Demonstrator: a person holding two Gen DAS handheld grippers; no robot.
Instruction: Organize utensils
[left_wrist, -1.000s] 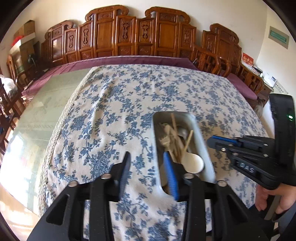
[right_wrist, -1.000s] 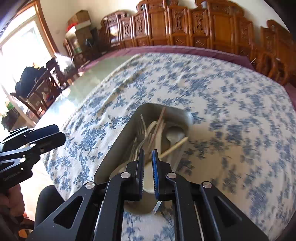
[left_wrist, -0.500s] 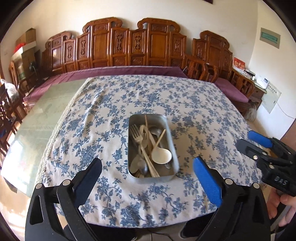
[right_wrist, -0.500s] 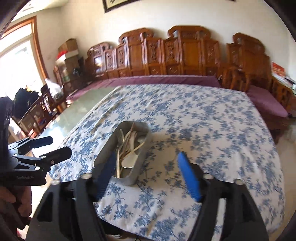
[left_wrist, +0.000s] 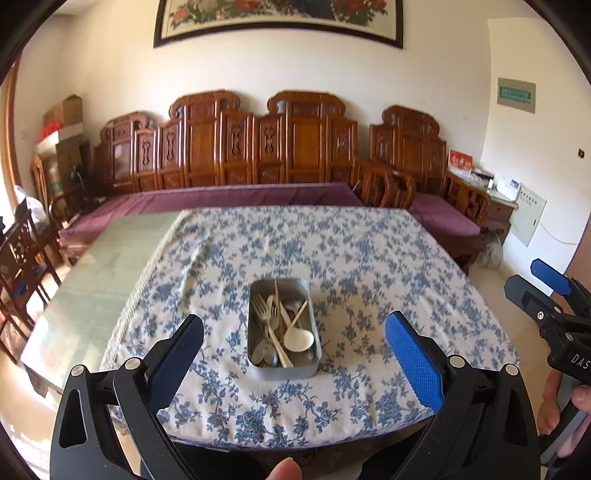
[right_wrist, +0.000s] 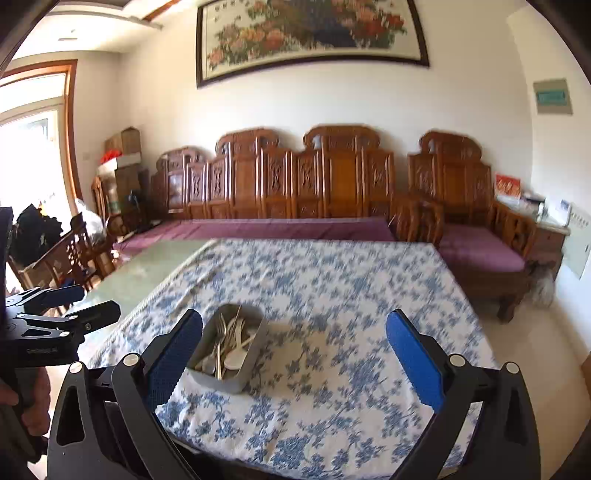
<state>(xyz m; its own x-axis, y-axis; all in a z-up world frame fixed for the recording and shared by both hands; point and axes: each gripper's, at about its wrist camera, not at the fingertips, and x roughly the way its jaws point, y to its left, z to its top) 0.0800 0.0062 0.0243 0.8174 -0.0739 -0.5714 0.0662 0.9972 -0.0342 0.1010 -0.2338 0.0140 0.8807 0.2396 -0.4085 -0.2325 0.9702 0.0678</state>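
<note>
Jaws wide apart and empty on our left gripper (left_wrist: 293, 354) and right gripper (right_wrist: 293, 352), both held off the table's near edge. Ahead and below sits the rectangular grey metal tin (left_wrist: 282, 369) on the blue-floral tablecloth (left_wrist: 369, 258), holding steel forks (left_wrist: 264, 308), a white plastic spoon (left_wrist: 299, 339), chopsticks. We judge sorting looks done; if re-picking, we'd come straight down, one handle at a time.

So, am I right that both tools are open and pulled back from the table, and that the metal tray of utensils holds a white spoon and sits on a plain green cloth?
Nearly: the left wrist view shows the metal tray on a blue-flowered tablecloth, not plain green. The left tool and right tool are open and back; the white spoon is there.
</note>
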